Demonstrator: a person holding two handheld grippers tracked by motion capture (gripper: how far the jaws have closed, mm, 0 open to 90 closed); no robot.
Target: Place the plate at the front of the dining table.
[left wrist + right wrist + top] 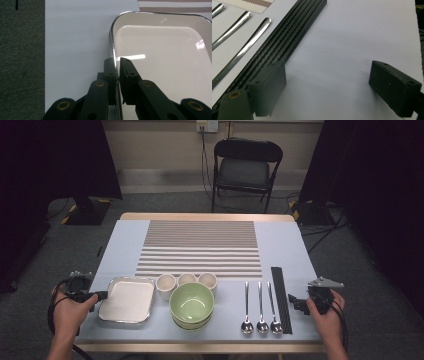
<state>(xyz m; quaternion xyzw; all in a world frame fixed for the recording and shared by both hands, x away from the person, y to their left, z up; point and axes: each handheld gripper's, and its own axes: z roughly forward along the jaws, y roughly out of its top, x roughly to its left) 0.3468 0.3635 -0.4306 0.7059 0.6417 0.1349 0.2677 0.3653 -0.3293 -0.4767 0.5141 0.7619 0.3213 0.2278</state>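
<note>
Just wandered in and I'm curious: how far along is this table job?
Barely begun, it seems. In hand: the left tool is shut on the rim of the metal tray. The right tool sits open beside the black strips, gripping nothing. Cups, green bowl and spoons lie in a neat row, seemingly untouched.

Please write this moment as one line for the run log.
left hand-held gripper: shut on rim of tray | right hand-held gripper: open, holds nothing, beside black strip | spoons: untouched
</note>
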